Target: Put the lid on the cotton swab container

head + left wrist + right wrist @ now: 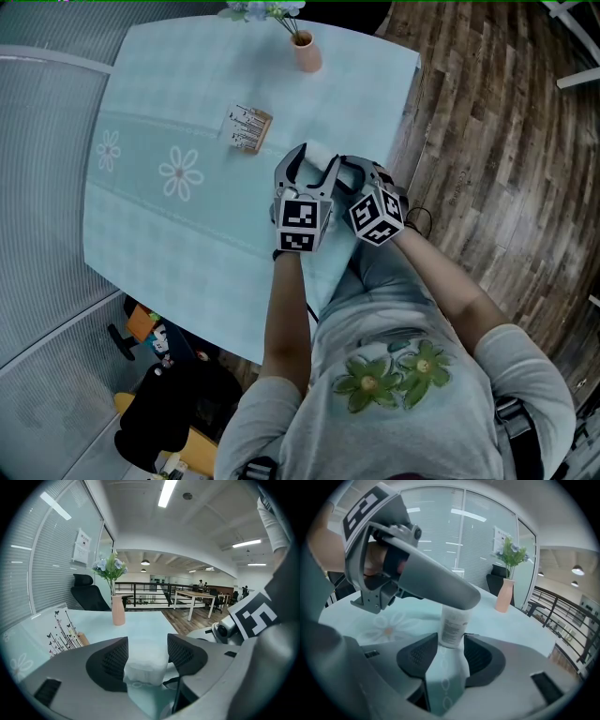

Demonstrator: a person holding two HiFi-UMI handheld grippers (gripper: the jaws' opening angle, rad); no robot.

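Observation:
A small white cotton swab container (319, 153) stands on the pale blue table (169, 244) near its right edge. Both grippers meet at it. My left gripper (307, 163) reaches in from the near side, and its pads press on the container's frosted white lid (145, 663). In the right gripper view one left finger (436, 590) lies across the top of the labelled container (453, 623). My right gripper (451, 656) has the container's base between its jaws, with a thin gap on the left side. Its marker cube (257, 618) shows in the left gripper view.
A pink vase with flowers (306, 52) stands at the table's far edge. A small printed box (248, 128) lies left of the container. The table's right edge and the wooden floor (487, 141) are just beside the grippers. The person's lap is below them.

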